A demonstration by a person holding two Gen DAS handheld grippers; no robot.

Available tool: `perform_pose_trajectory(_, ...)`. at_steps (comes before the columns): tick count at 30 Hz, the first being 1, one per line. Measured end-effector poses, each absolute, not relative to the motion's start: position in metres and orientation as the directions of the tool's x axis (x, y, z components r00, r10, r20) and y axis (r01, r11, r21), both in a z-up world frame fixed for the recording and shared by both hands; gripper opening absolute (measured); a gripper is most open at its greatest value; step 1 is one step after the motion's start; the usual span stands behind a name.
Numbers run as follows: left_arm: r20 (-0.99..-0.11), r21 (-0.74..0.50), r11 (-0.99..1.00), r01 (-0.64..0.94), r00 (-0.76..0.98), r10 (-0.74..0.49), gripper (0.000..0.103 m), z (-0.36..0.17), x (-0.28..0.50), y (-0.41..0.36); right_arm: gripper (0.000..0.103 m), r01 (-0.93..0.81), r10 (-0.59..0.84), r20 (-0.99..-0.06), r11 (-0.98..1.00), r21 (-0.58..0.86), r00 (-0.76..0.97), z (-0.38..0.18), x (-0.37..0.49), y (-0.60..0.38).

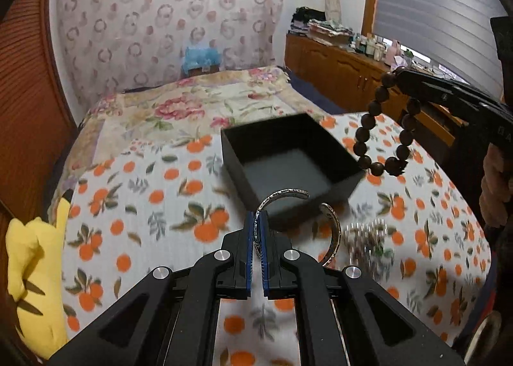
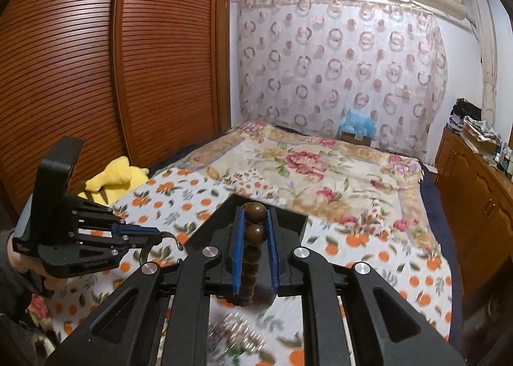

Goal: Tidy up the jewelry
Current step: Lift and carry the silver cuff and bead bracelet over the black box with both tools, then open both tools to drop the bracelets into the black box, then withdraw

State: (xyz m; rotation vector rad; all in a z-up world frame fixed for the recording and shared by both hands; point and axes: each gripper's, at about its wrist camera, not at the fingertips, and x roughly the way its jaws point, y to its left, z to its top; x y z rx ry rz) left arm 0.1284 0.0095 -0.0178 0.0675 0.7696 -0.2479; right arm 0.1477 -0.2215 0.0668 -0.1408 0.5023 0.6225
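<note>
My left gripper (image 1: 259, 217) is shut on a silver open cuff bracelet (image 1: 333, 231), which curves out to the right of the blue pads, just in front of an open black box (image 1: 288, 160) on the orange-print cloth. My right gripper (image 2: 255, 209) is shut on a brown wooden bead bracelet (image 2: 255, 231); in the left wrist view the bead bracelet (image 1: 368, 138) hangs as a loop from the right gripper (image 1: 399, 72) above the box's right edge. The right wrist view shows the left gripper (image 2: 160, 233) at lower left with the cuff's end curling from its tip.
A blurred silvery beaded piece (image 1: 368, 241) lies on the cloth in front of the box. A yellow plush toy (image 1: 29, 269) sits at the bed's left edge. A wooden wardrobe (image 2: 96, 77) stands left, a wooden dresser (image 1: 340, 67) with clutter right.
</note>
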Motion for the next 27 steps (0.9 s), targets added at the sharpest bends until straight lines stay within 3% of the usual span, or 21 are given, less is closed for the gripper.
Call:
perform_pose_trajectory(14, -0.713, -0.026, 0.973, 0.231, 0.678, -0.180, 0.003, -0.022, 0.201, -0.010, 0.016, -0.598, 0.561, -0.565, 0.788, 0.143, 0.604, 0.017, 0.202, -0.220)
perform_pose_trajectory(16, -0.716, -0.025, 0.971, 0.237, 0.674, -0.183, 0.003, -0.024, 0.207, -0.015, 0.024, -0.591, 0.557, -0.567, 0.793, 0.146, 0.607, 0.014, 0.203, -0.223)
perform_pose_trajectory(27, -0.719, 0.000, 0.970, 0.242, 0.674, -0.168, 0.006, -0.027, 0.214, -0.034, 0.025, -0.568, 0.523, -0.579, 0.814, 0.121, 0.626, 0.005, 0.173, -0.239)
